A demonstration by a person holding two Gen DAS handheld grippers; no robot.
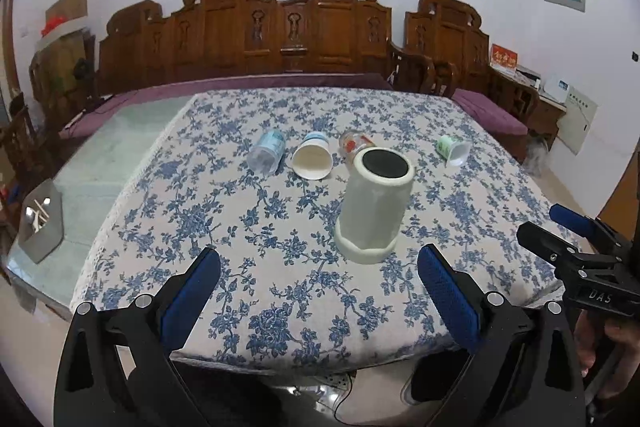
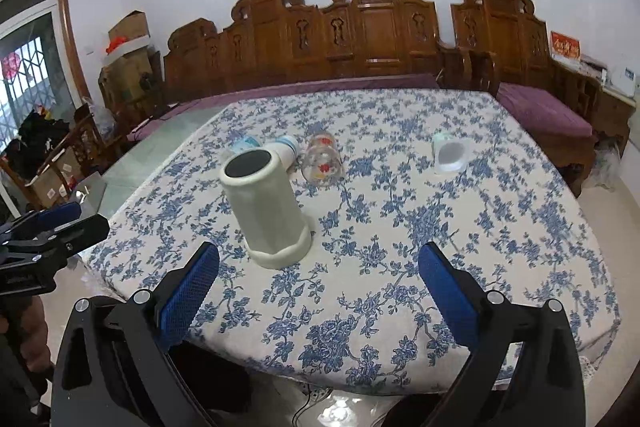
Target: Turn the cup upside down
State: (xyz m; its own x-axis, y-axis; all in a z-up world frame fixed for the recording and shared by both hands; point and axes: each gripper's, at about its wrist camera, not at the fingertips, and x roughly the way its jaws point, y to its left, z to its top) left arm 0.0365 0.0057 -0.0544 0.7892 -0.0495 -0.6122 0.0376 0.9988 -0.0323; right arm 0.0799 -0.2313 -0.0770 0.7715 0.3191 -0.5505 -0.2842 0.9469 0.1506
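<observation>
A tall pale grey-green cup (image 1: 374, 211) stands on the blue-flowered tablecloth (image 1: 224, 227), its wider rim down and its dark round base up. It also shows in the right wrist view (image 2: 266, 211). My left gripper (image 1: 320, 283) is open and empty, held near the table's front edge, short of the cup. My right gripper (image 2: 320, 283) is open and empty too, to the right of the cup and short of it. The right gripper shows at the right edge of the left wrist view (image 1: 560, 231).
Behind the cup lie several small cups on their sides: a clear blue one (image 1: 266, 151), a white paper one (image 1: 312, 159), a glass with red print (image 2: 322, 163) and a green-white one (image 1: 452, 149). A grey box (image 1: 42, 223) sits at the left. Wooden benches stand behind.
</observation>
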